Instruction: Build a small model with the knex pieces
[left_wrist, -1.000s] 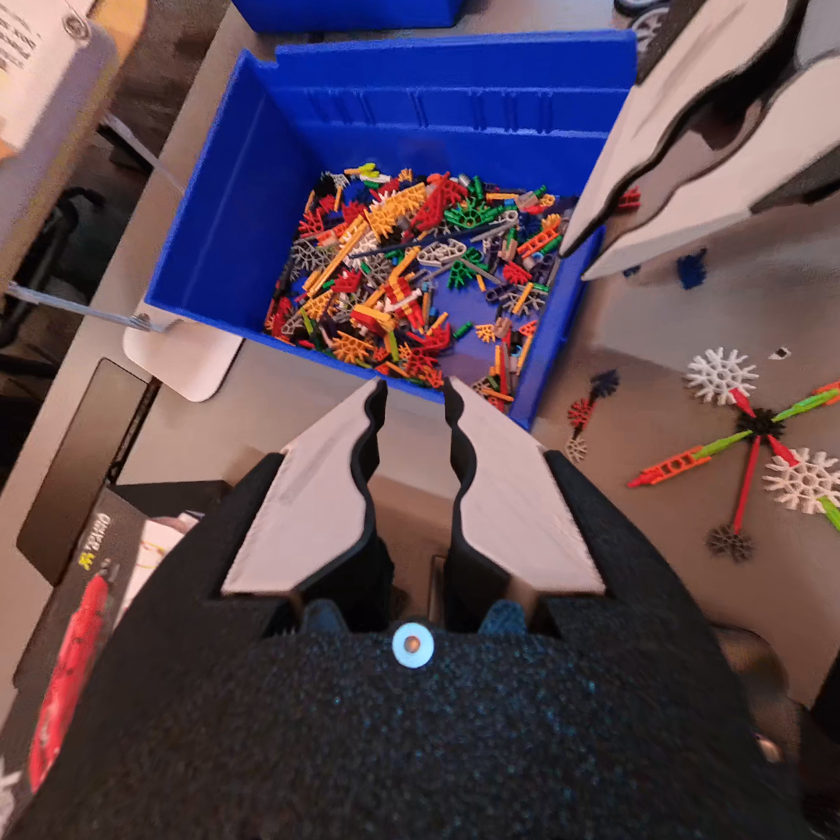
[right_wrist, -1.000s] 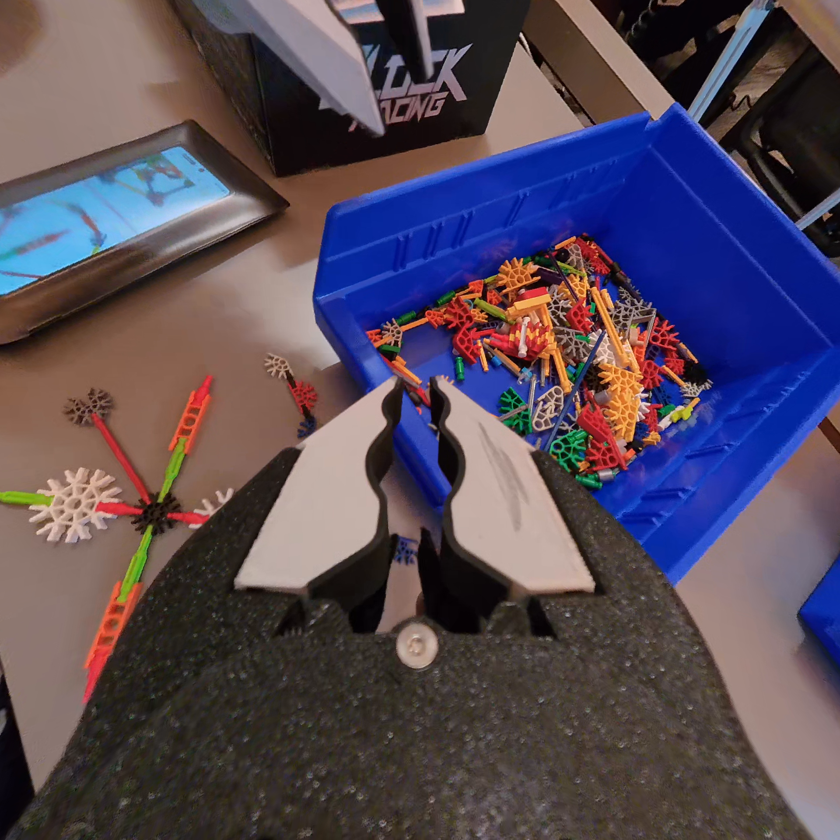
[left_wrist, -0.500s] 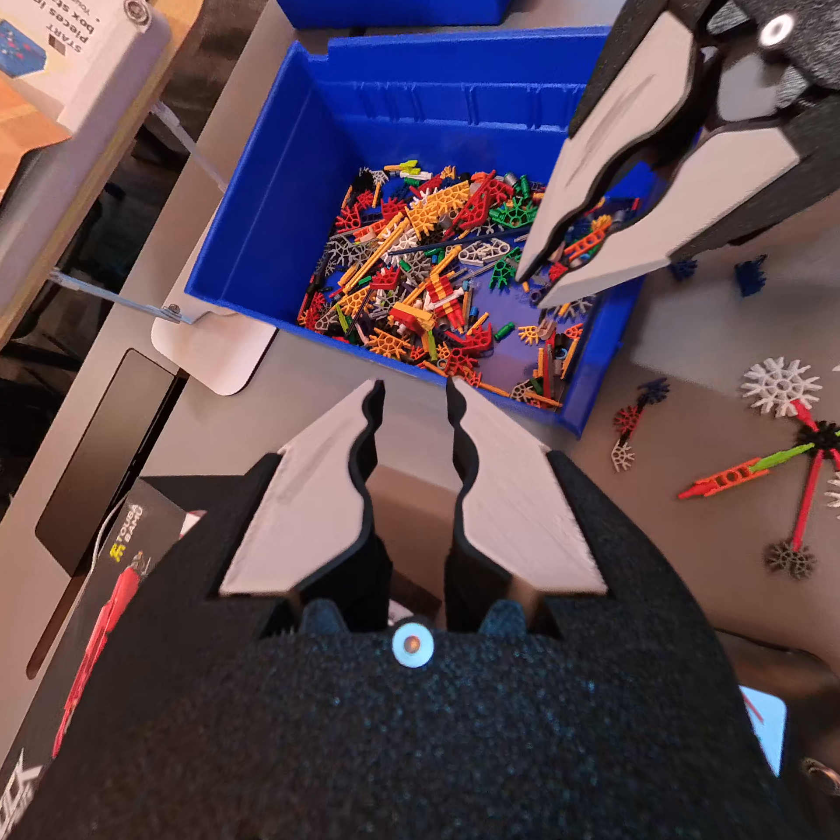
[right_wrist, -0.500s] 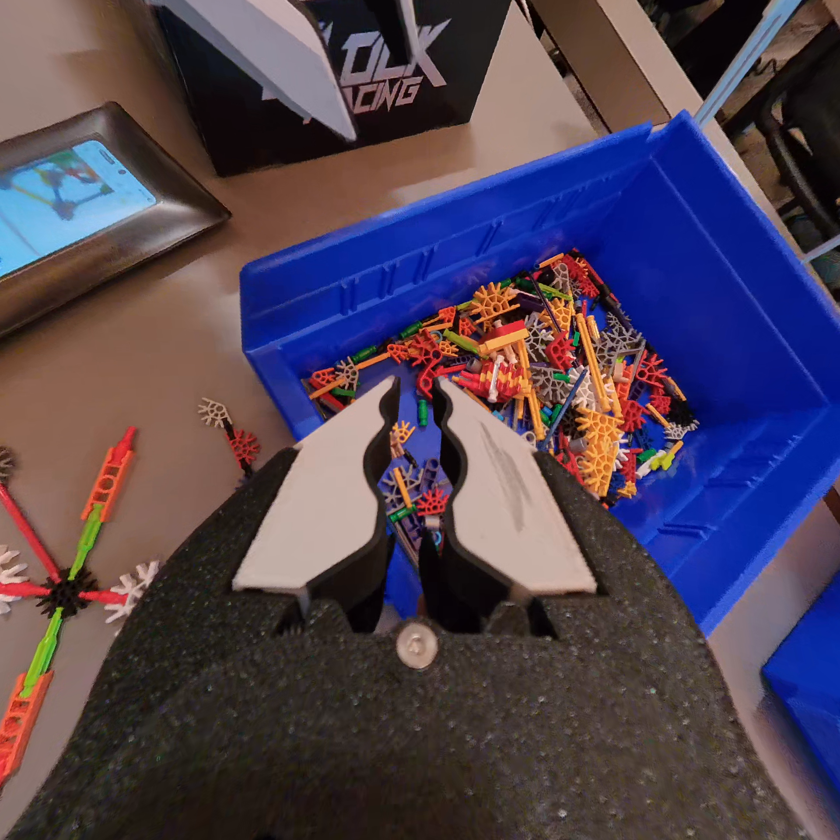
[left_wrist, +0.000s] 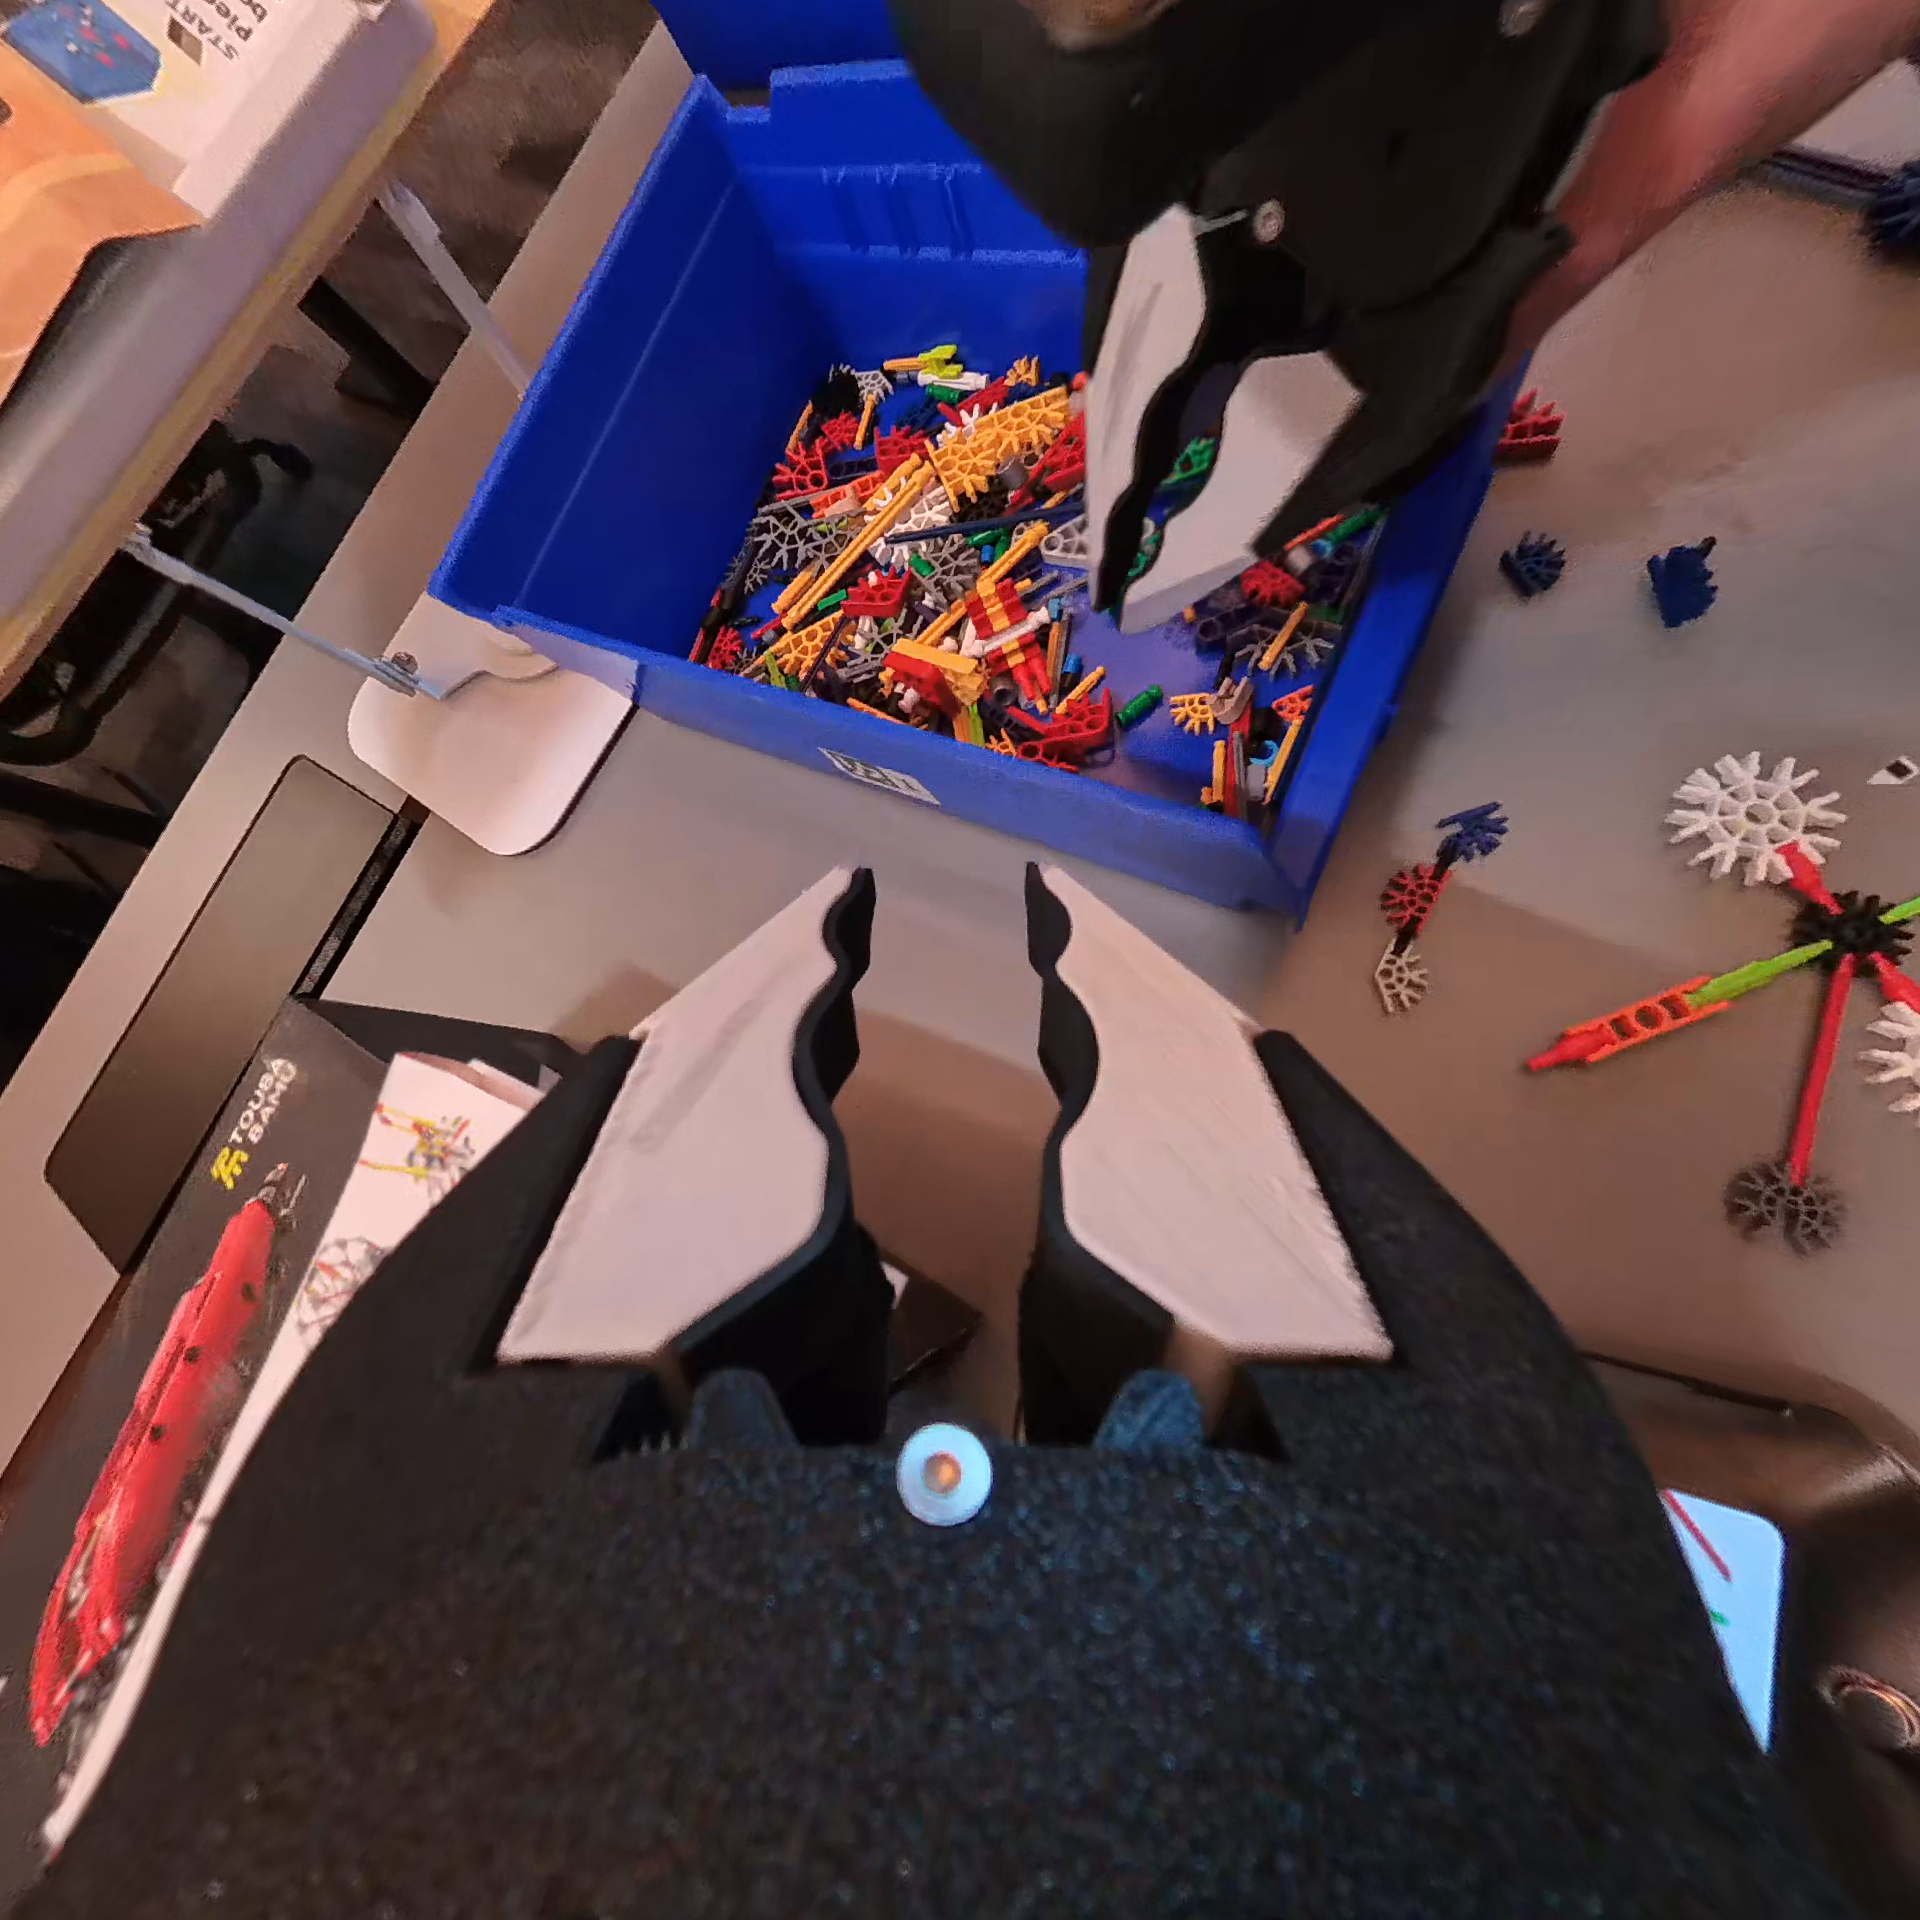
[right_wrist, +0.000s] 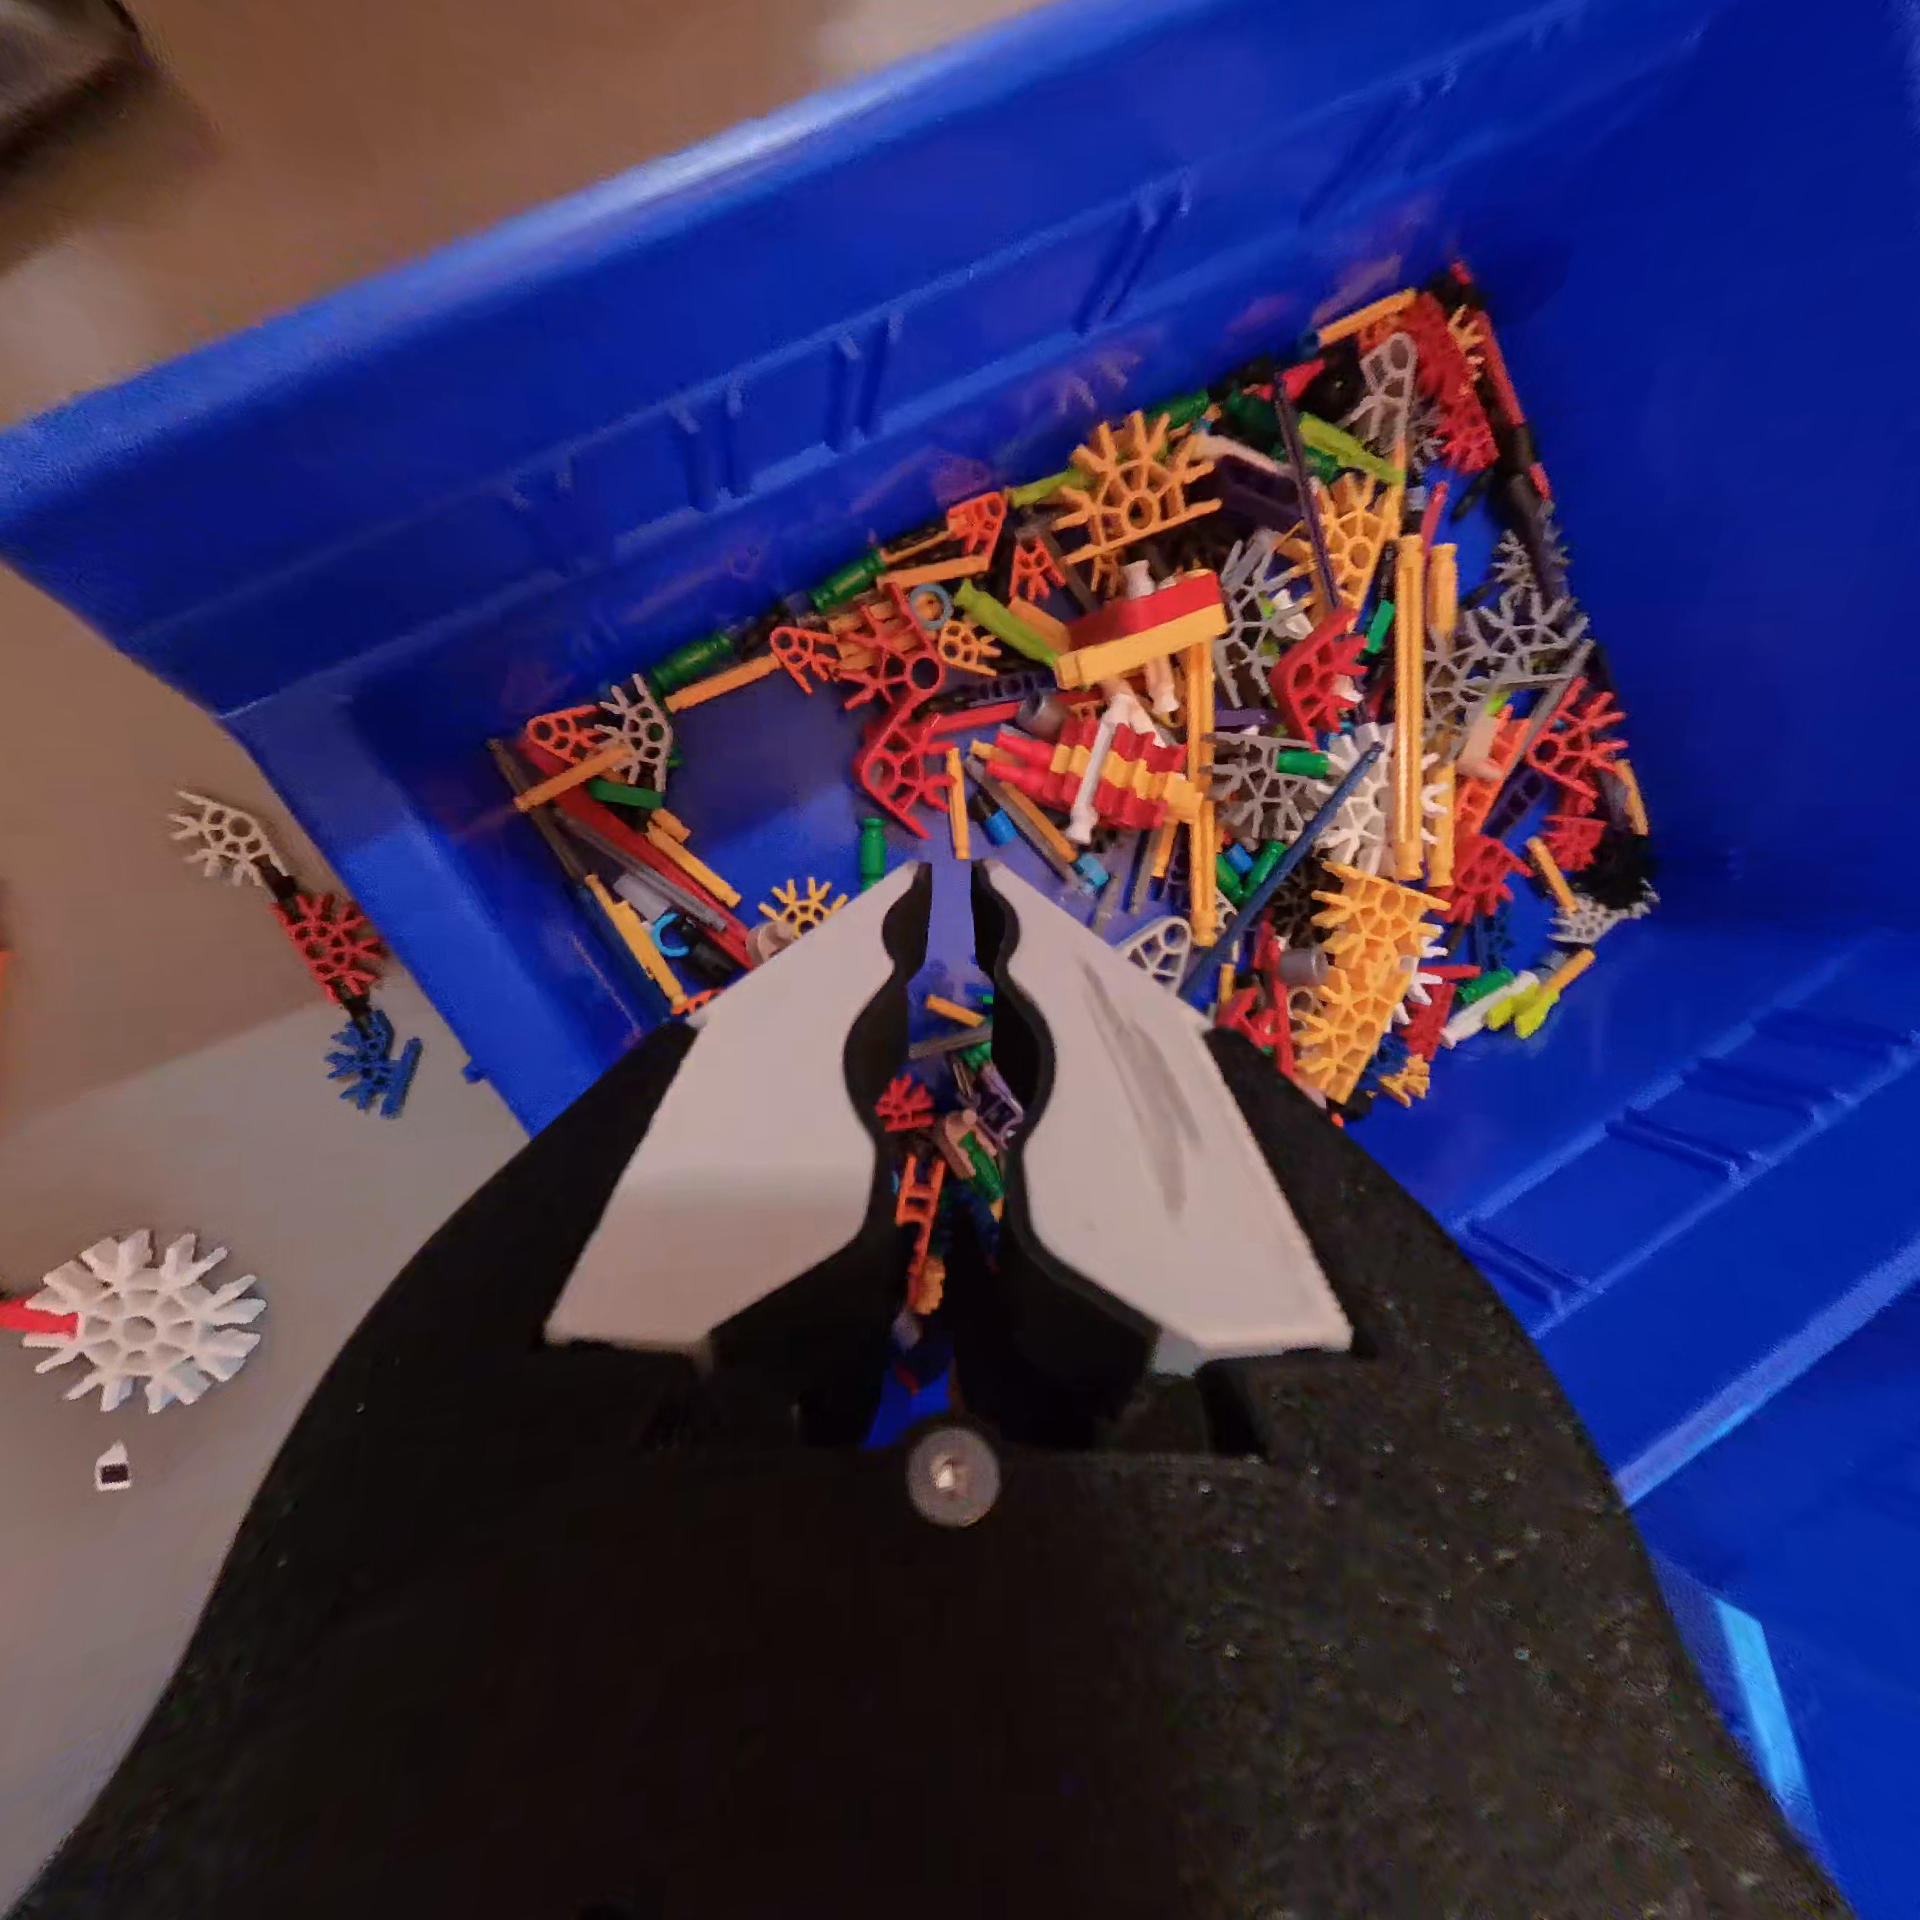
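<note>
A deep blue plastic bin (right_wrist: 727, 436), smooth-walled with ribbed ends, holds a tangle of small plastic construction pieces (right_wrist: 1195, 727): thin rods, spoked snowflake-shaped connectors and fan-shaped clips in yellow, red, grey, green and white. The right gripper (right_wrist: 948, 883), pale flat fingers edged with wavy black pads on a grainy black foam body, points steeply down into the bin's near corner, jaws only a narrow slit apart and gripping nothing visible; a person's hand (left_wrist: 1683, 135) holds it from above. The left gripper (left_wrist: 943, 894) hangs over the bare tan tabletop (left_wrist: 727, 862) just short of the bin, jaws parted and empty. Beside the bin lies a flat star of red, green and orange rods (left_wrist: 1766, 997) tipped with a white snowflake wheel (left_wrist: 1754, 819). A glossy printed box (left_wrist: 208, 1299) sits at the left gripper's left.
</note>
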